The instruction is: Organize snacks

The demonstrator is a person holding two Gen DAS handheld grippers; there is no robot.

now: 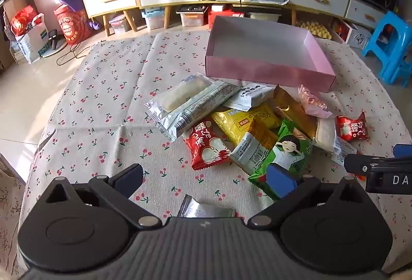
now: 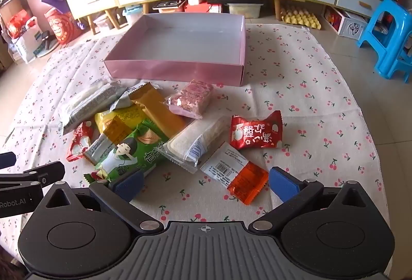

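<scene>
Pink box [image 2: 177, 71] unfilled; snack pile [image 2: 134, 125] untouched on worktop. Both hand-held grippers, left [image 1: 206, 177] and right [image 2: 206, 182], held wide open, empty. First pick needed next, likely orange packet [image 2: 247, 182].

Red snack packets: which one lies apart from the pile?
The red packet right of the pile lies alone on the tablecloth. The other red packet at the left is tucked under the pile's edge.

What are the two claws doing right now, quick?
Left gripper: open, holding nothing.
Right gripper: open, holding nothing.
</scene>
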